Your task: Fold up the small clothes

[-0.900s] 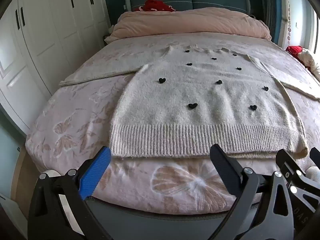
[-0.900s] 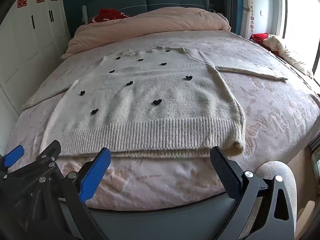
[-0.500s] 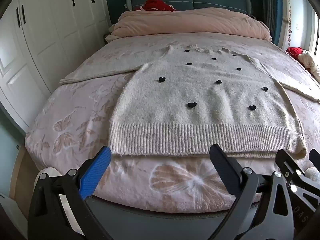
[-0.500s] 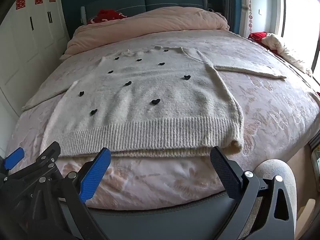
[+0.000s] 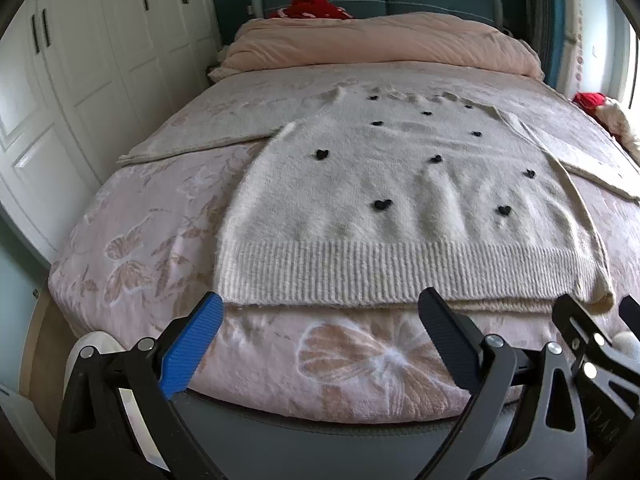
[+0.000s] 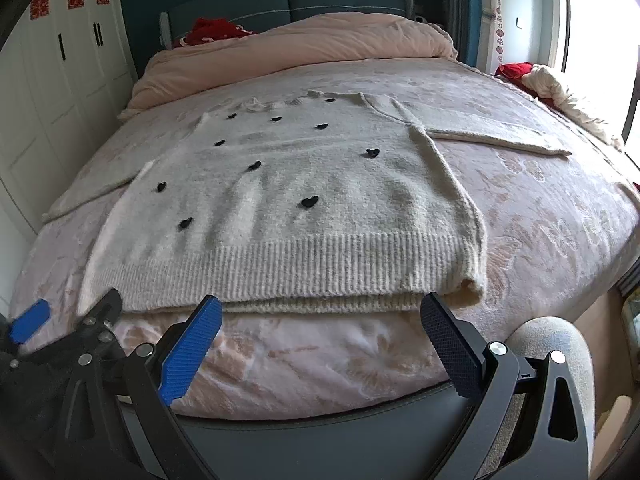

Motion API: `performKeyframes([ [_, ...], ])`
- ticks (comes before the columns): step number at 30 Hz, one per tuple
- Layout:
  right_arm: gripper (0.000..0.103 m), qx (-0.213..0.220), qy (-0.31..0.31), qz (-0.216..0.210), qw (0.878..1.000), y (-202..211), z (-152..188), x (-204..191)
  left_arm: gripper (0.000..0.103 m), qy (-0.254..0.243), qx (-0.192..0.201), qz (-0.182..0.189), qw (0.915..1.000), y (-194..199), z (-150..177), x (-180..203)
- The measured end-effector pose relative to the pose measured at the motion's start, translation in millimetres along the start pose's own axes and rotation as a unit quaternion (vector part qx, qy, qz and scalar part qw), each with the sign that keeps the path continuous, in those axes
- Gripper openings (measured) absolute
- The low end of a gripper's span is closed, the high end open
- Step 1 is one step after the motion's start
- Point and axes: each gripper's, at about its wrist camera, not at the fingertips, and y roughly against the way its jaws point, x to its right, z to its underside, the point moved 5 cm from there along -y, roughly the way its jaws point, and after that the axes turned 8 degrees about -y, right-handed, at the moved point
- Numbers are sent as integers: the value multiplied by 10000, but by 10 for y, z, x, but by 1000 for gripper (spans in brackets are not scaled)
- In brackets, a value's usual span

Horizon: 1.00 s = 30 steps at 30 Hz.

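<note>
A cream knitted sweater (image 5: pixel 400 200) (image 6: pixel 288 208) with small black hearts lies flat on the bed, front up, both sleeves spread sideways, its ribbed hem (image 5: pixel 400 272) toward me. My left gripper (image 5: pixel 320 340) hangs open just short of the hem's left half, nothing between its fingers. My right gripper (image 6: pixel 320 340) is open too, in front of the hem's right half near the bed's foot edge. Each wrist view catches the other gripper at its side edge.
The pink floral bedspread (image 5: pixel 140 248) covers the bed, with a rolled peach duvet (image 5: pixel 380 44) at the headboard. White wardrobe doors (image 5: pixel 80 60) line the left. Red and cream clothes (image 6: pixel 552 84) lie at the right by the window. A shoe tip (image 6: pixel 552 344) shows below.
Both grippers have drifted slightly nearer the sweater's hem; the sweater has not moved and both jaws stay wide.
</note>
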Motion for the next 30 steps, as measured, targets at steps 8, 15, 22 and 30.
performKeyframes([
  [8, 98, -20, -17, 7, 10000, -9, 10, 5, 95, 26, -25, -6, 10000, -12, 7, 0],
  [15, 98, -19, 0, 19, 10000, -11, 13, 5, 95, 5, -17, -32, 10000, -8, 12, 3],
  [22, 98, -24, 19, 32, 10000, -16, 12, 9, 95, 10, -26, -24, 10000, -15, 15, -6],
  [30, 98, -41, 24, 48, 10000, -23, 18, 16, 95, 1, -26, -29, 10000, -14, 17, -3],
])
